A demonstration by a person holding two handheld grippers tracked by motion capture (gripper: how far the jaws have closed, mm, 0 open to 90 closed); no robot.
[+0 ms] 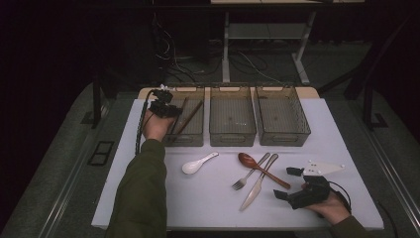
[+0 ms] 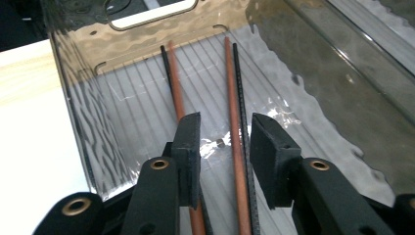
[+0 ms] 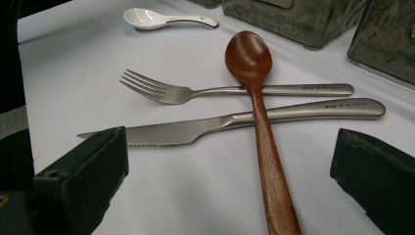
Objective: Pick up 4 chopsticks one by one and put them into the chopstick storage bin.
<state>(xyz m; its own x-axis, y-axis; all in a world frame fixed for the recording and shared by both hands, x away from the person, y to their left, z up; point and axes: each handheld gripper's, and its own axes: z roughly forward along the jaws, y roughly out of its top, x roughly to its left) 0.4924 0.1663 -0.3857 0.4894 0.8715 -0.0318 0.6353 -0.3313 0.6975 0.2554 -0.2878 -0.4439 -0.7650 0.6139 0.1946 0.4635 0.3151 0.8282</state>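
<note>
My left gripper hangs inside the left clear bin, held by a hand in a green sleeve. In the left gripper view its jaws stand apart, pressing on nothing. Below them, two brown chopsticks and two black ones lie on the bin floor. One brown and one black stick run under the gap between the pads. My right gripper rests open near the table's front right; its jaws are wide apart in front of a wooden spoon, a knife and a fork.
The middle bin and the right bin stand beside the left one at the back of the white table. A white ceramic spoon lies left of the fork, the knife and the wooden spoon, which crosses both.
</note>
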